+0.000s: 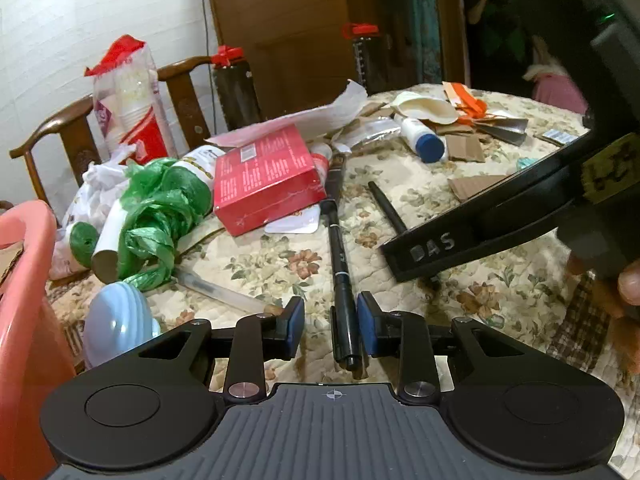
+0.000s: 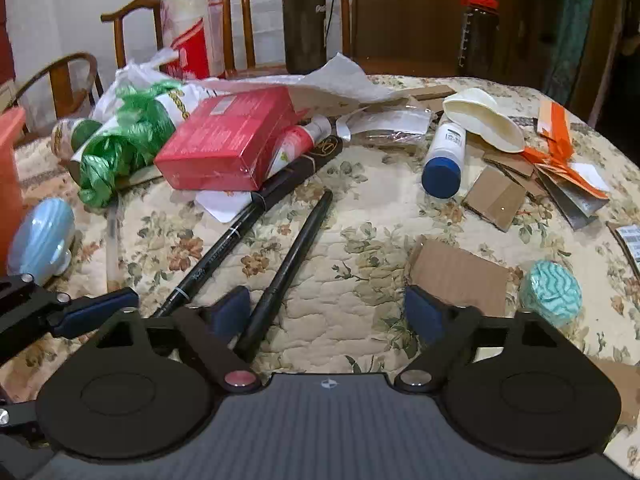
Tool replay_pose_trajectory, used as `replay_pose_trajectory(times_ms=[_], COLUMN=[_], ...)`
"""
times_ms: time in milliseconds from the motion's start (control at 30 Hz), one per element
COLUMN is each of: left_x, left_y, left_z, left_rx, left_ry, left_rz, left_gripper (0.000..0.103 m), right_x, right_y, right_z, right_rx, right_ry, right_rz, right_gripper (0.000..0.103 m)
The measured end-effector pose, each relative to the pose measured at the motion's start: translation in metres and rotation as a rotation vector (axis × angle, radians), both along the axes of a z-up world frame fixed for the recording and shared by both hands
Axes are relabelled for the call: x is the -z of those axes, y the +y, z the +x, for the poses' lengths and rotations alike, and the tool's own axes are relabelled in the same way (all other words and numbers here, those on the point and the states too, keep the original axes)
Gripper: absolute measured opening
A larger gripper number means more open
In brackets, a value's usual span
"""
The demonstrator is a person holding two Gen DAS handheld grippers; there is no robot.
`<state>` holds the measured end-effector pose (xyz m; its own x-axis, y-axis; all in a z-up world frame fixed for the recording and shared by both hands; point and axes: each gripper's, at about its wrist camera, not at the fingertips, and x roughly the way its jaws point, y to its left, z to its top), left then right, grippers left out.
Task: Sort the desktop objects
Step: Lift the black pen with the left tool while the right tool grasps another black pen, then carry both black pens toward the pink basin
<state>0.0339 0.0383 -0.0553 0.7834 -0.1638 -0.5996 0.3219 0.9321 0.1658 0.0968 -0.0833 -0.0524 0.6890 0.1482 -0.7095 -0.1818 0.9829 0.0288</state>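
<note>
My left gripper (image 1: pixel 331 326) is open, with a black marker pen (image 1: pixel 343 280) lying on the floral tablecloth between its blue pads; the right pad (image 1: pixel 366 330) is close to the pen, the left pad stands apart. The same pen shows in the right wrist view (image 2: pixel 218 254), with the left gripper's finger (image 2: pixel 96 312) beside its near end. A second black pen (image 2: pixel 290 268) lies just inside my right gripper's left pad (image 2: pixel 230 312). My right gripper (image 2: pixel 326 314) is wide open and empty above the cloth. Its body (image 1: pixel 480 236) crosses the left wrist view.
A red box (image 2: pixel 228 144), green plastic bag (image 2: pixel 124 140), white bottle with blue cap (image 2: pixel 444 160), cardboard pieces (image 2: pixel 460 276), a teal patterned roll (image 2: pixel 556 292) and a pale blue round object (image 2: pixel 40 240) lie around. A pink bin (image 1: pixel 24 320) stands at the left edge.
</note>
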Motion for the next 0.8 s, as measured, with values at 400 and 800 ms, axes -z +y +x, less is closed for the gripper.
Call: replay_pose_trajectory(times_ms=[400,800], left_x=[0.0,-0.035], left_y=[-0.003,-0.004], left_z=[-0.003,-0.032], left_rx=[-0.016,-0.066], left_ry=[-0.006,-0.158], left_rz=[-0.044,-0.101], left_gripper=[0.009,0.008], right_x=[-0.006,-0.028], right_y=[-0.044,-0.047], right_z=[-0.012,-0.042], right_rx=[-0.015,-0.058], right_ry=[0.01,-0.11], right_rz=[0.113,0.12], right_gripper=[0.011,0.011])
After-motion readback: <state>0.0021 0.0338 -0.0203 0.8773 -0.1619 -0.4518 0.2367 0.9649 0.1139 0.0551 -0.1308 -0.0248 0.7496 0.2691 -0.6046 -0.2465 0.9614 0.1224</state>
